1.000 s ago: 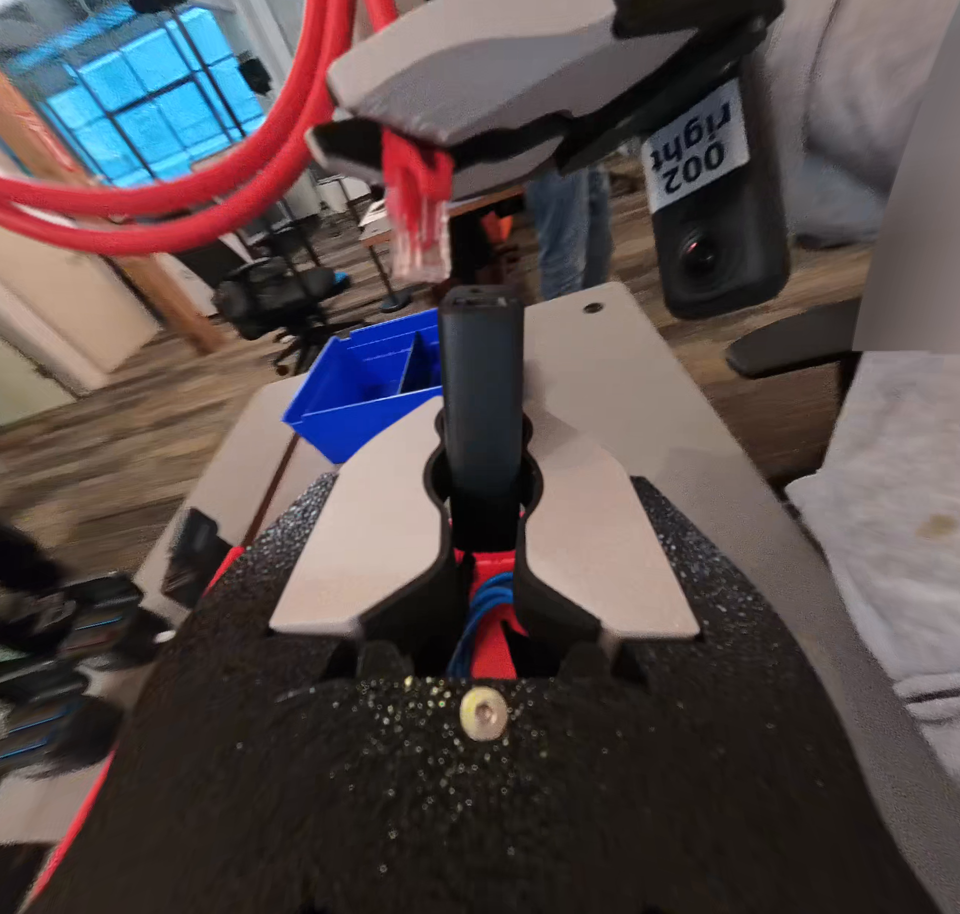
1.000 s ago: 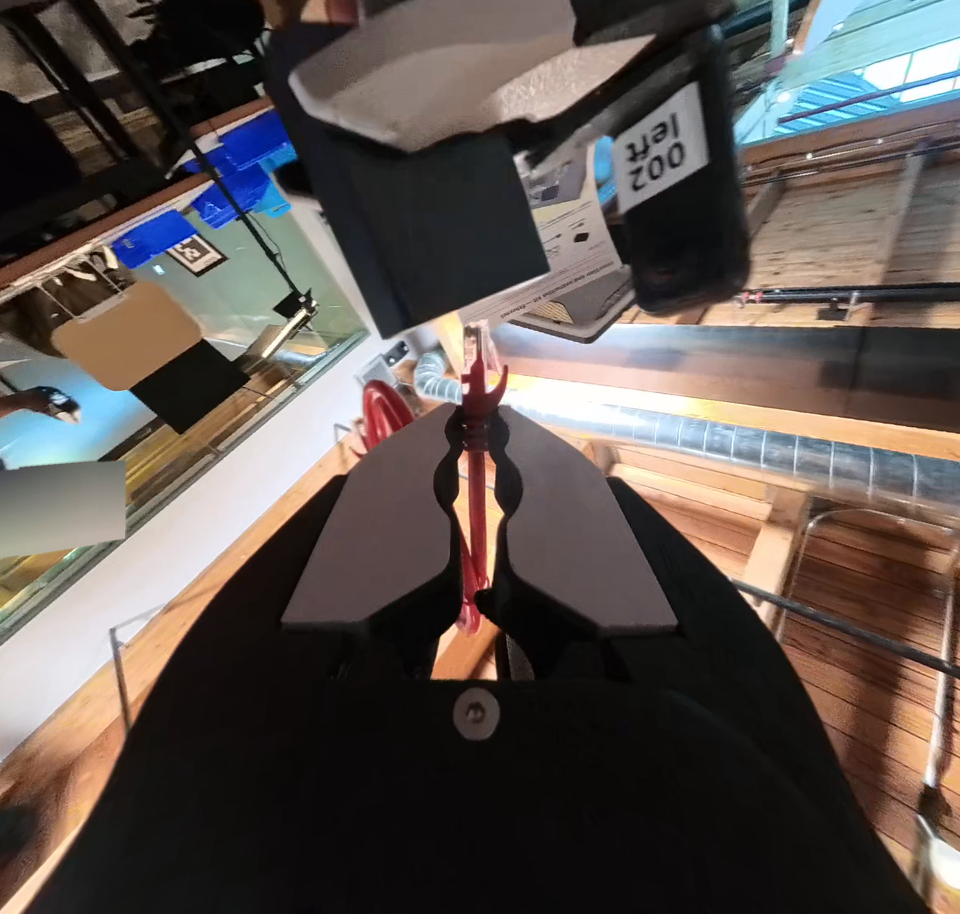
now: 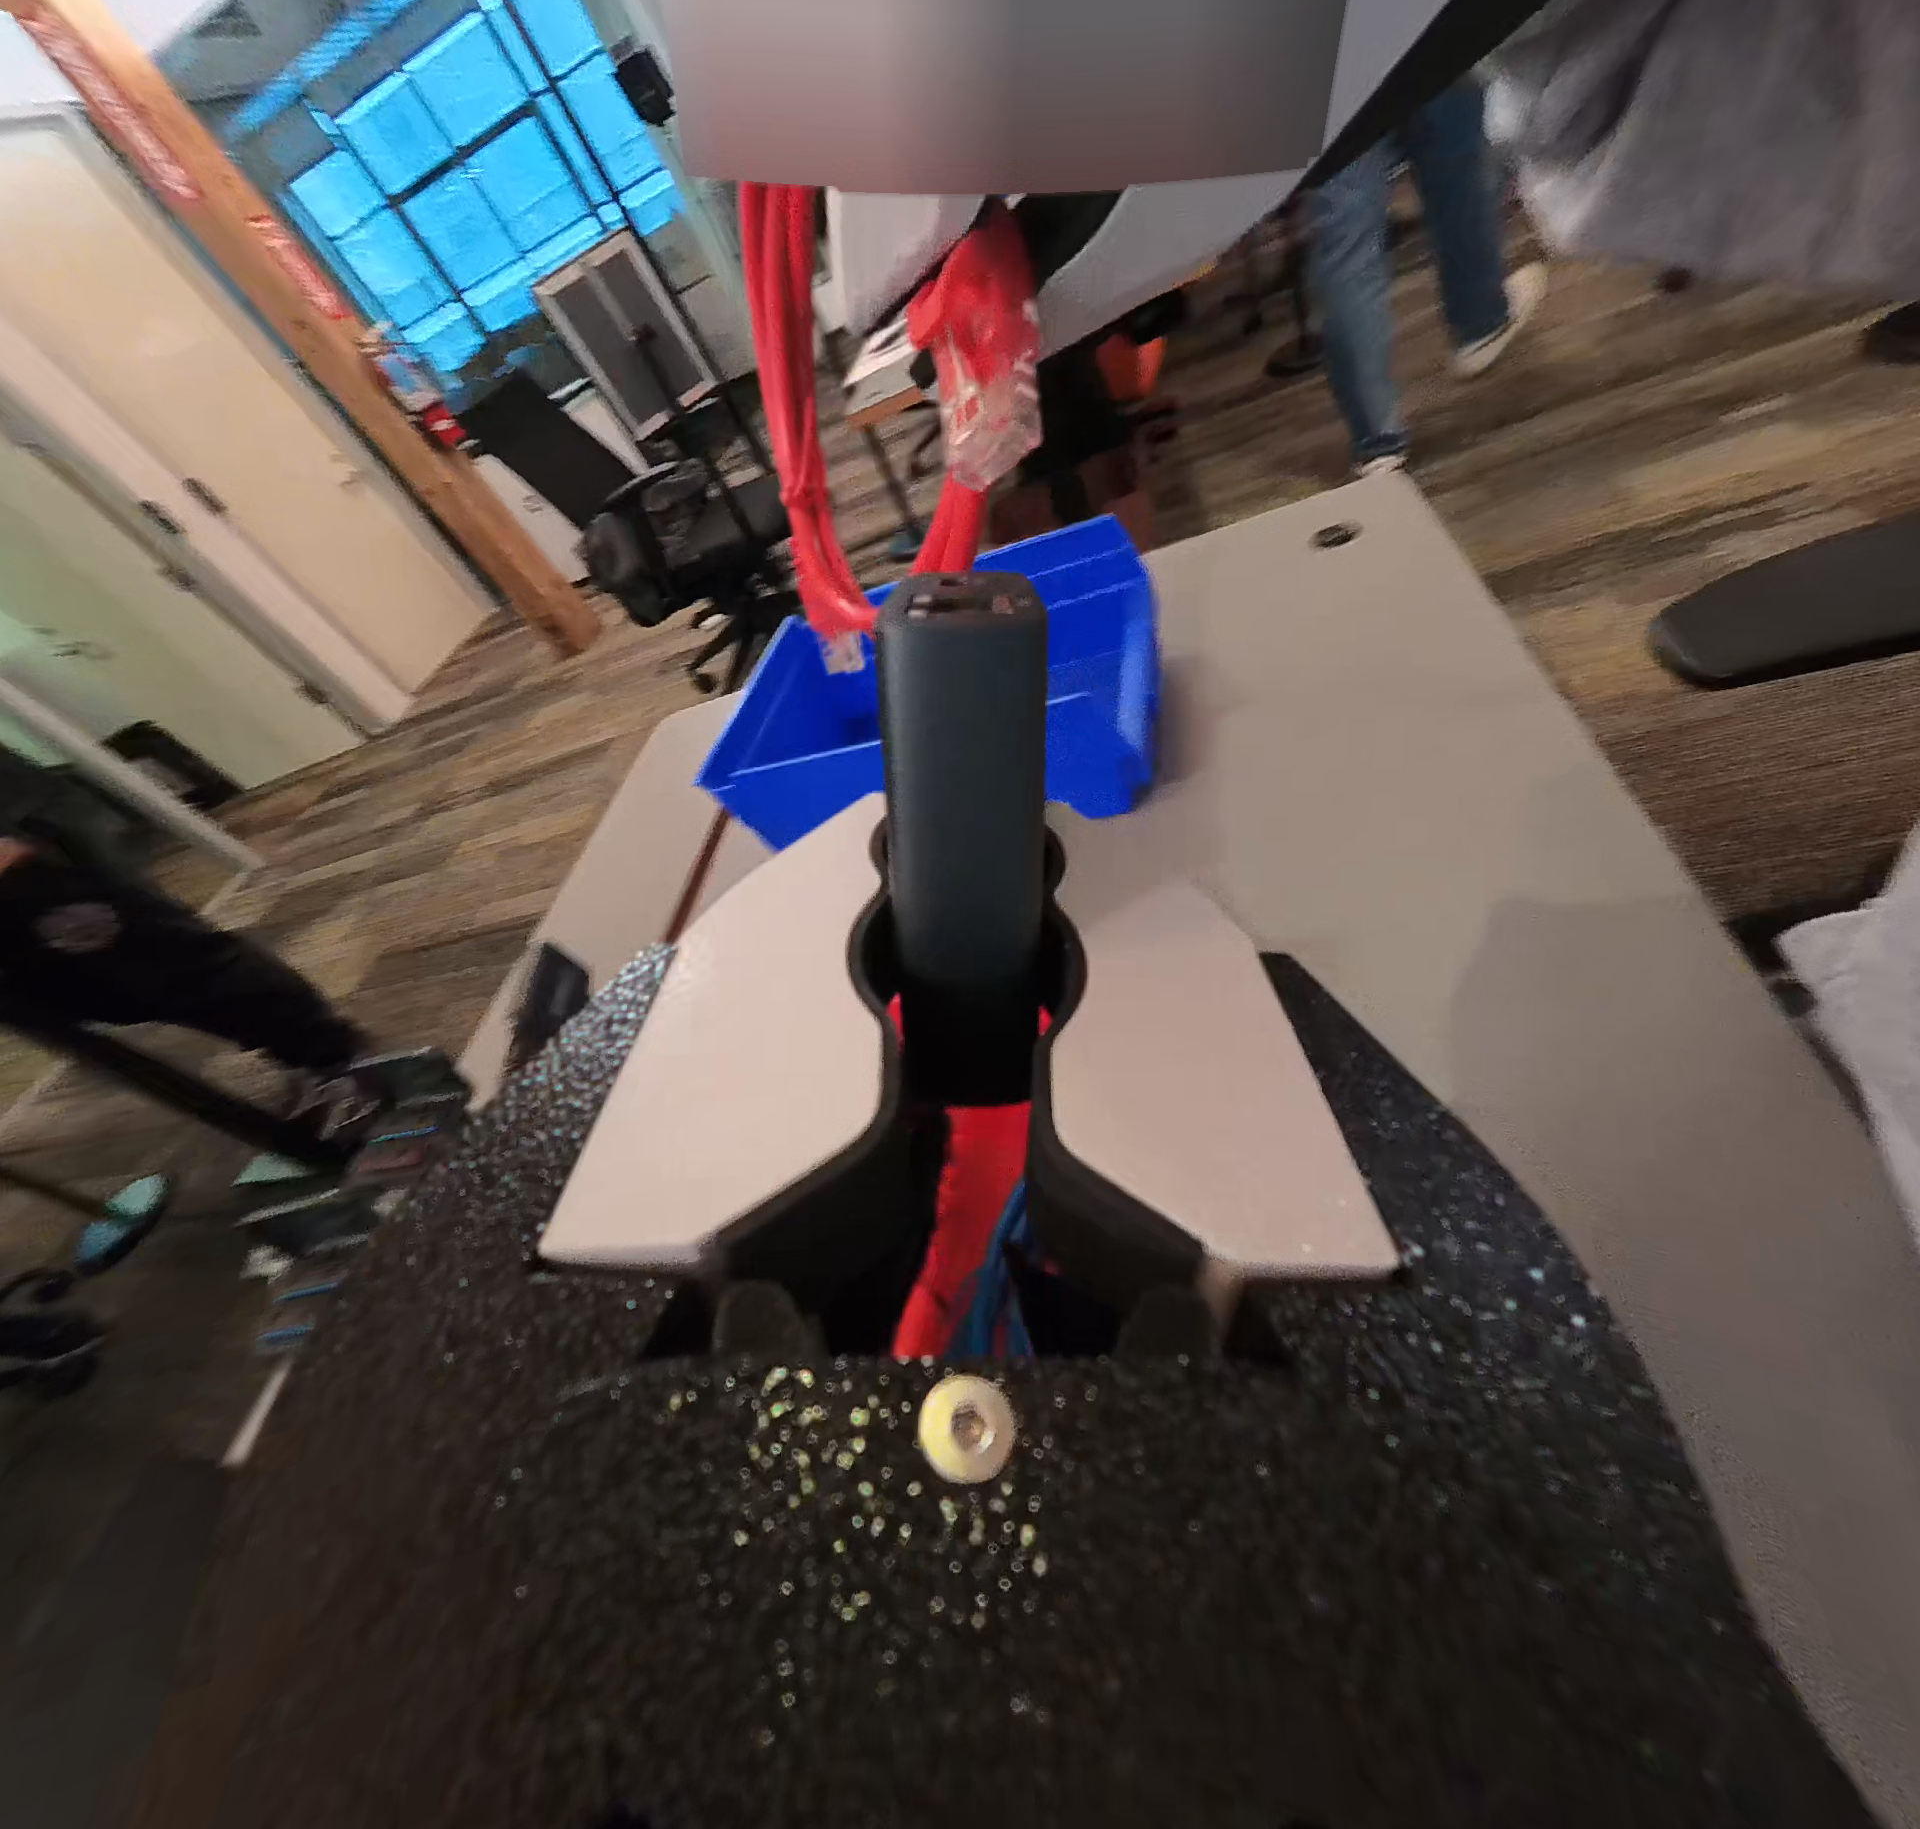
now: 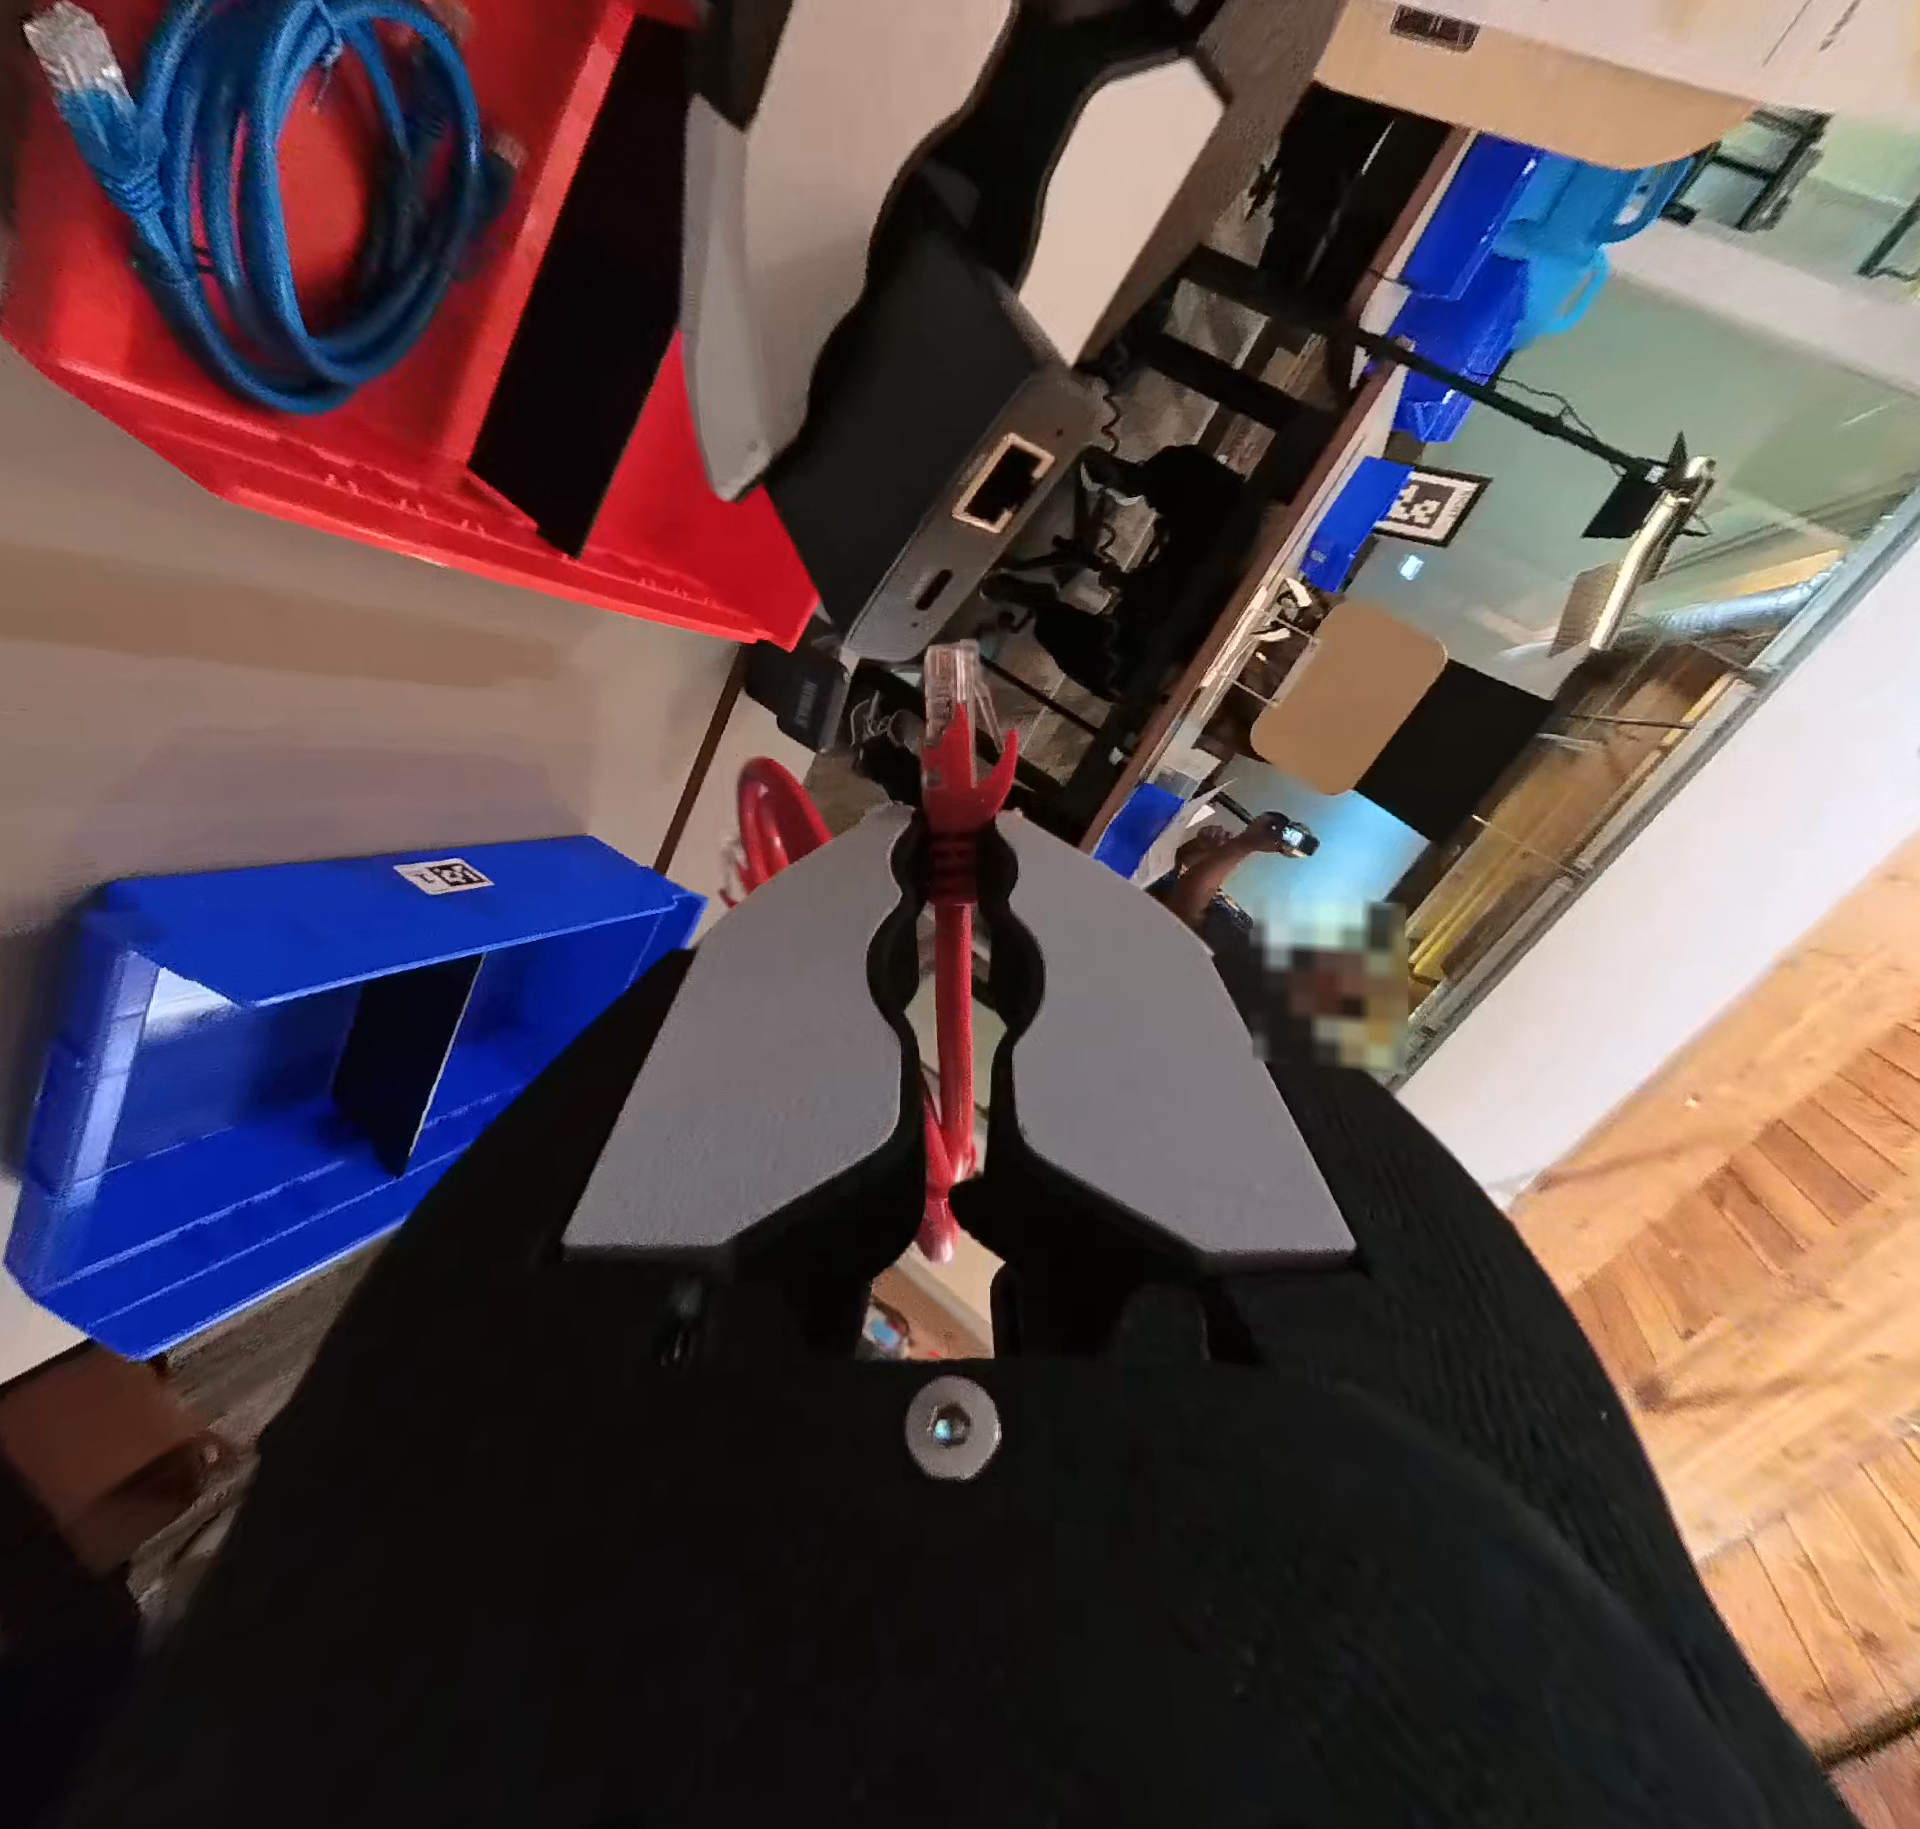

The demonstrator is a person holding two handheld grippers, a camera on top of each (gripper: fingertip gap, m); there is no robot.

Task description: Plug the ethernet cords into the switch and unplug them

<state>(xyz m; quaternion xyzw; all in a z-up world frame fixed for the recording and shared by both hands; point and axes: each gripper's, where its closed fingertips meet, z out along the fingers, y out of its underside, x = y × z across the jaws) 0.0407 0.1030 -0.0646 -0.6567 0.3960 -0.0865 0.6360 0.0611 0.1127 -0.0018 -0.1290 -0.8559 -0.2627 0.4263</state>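
My left gripper (image 3: 961,906) is shut on a dark grey box-shaped adapter (image 3: 961,771), held upright above the grey table (image 3: 1403,844). In the right wrist view the same adapter (image 4: 935,470) shows its end with a network port, held by the other gripper. My right gripper (image 4: 954,849) is shut on a red network cable (image 4: 951,1010) just behind its clear plug (image 4: 951,683). The plug points at the adapter's port end and stands a short gap from it. In the left wrist view the red cable's plug (image 3: 992,408) hangs above the adapter, with red loops (image 3: 805,449) trailing down.
A blue bin (image 3: 1091,699) stands on the table behind the adapter; it also shows in the right wrist view (image 4: 312,1073). A red bin (image 4: 343,491) holds a coiled blue cable (image 4: 281,190) and a black divider. Office chairs and people's legs are beyond the table. There is about 7 cm between the tips of the two grippers.
Both grippers have turned and moved; the right view swung from the ceiling to the table and bins. The plug now faces the adapter's port end. Both grips are unchanged.
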